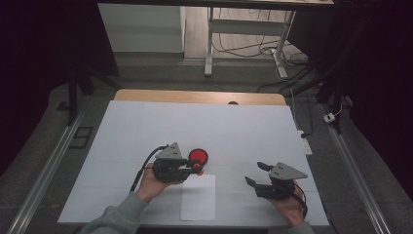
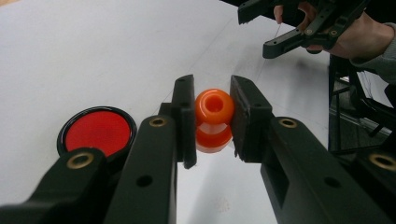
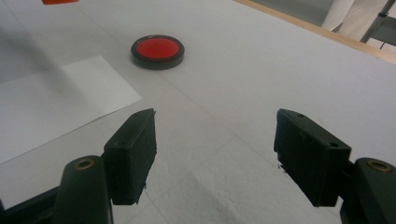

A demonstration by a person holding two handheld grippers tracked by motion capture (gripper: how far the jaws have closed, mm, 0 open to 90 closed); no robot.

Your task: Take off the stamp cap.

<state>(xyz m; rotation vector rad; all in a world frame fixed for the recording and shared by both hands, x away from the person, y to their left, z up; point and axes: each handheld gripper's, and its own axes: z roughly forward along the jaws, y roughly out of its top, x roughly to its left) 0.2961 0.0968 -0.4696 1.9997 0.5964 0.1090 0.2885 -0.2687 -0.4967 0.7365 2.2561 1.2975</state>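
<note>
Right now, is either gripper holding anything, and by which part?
The left gripper clamps an orange stamp by its sides, a jaw on each. The right gripper is open and holds nothing.

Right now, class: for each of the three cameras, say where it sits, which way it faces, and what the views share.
High view: above the person's side, looking forward and down on the table; forearms, left gripper, right gripper.
Left gripper view: along its jaws, shut on an orange knob; the other hand beyond.
Right gripper view: along its open jaws, across the table.
Shared: red ink pad.
</note>
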